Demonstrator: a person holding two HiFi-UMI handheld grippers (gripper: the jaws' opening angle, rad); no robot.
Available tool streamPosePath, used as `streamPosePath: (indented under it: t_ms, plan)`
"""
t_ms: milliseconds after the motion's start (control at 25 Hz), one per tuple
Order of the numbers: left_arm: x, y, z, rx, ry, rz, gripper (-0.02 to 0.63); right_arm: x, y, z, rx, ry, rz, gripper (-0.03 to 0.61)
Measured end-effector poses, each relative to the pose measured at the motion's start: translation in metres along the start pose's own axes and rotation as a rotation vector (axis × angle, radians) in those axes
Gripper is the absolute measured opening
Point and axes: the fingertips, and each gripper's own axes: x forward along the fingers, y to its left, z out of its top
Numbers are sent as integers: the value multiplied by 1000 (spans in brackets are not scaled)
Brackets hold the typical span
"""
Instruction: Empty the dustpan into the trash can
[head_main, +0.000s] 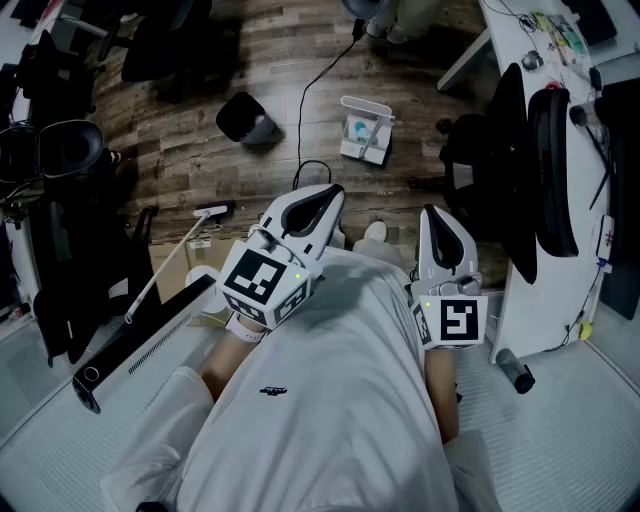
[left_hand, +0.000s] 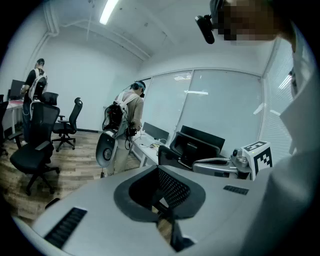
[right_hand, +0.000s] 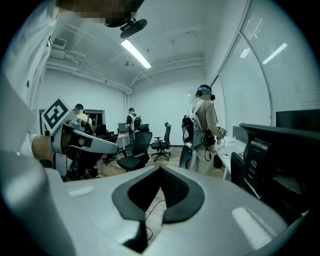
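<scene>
**Inspector A:** Jaws?

**Inspector B:** Left gripper (left_hand: 159, 171): jaws together, nothing between them. Right gripper (right_hand: 161, 169): the same. Both are held close to the person's chest.

**Inspector A:** And the dustpan?

**Inspector B:** The dustpan (head_main: 365, 130) is white, with bluish scraps inside. It stands on the wooden floor (head_main: 190, 150) ahead of the grippers, untouched. The black trash can (head_main: 247, 118) is to its left, apart, across a black cable (head_main: 303, 100).

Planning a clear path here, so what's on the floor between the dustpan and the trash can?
A black cable runs between the trash can and the dustpan; the head view shows it.
</scene>
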Motion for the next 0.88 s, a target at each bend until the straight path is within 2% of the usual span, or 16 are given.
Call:
streamPosePath:
  t_ms: [120,280,400,520,680,720,760,840,880]
  plan:
    - [-1,-7,1,14,-1,-24,6,2,8,5,-16,-4,1,8]
    - [-5,-7,3,21,-16,-18,6,7,12,4,8,-3,12,8]
    - [-15,13,8,-8,-40,28,6,10,8,-1,35,9,-3,6]
    - [-32,37,15,-18,-63,83,6,15,9,5,75,-29,5,6]
    - [-49,58,10,-26,-61,111,6,29,22,8,33,-29,22,6]
    - [-52,63,8,-31,-61,112,6,34,28,6,3,-7,37,6]
    - [-54,68,7,-39,-61,110,6,39,38,3,-36,29,87,8]
    - [-59,79,5,-58,-62,103,6,47,65,-8,-136,146,247,9]
    - [-60,85,4,-66,-63,99,6,49,73,-14,-187,201,294,9]
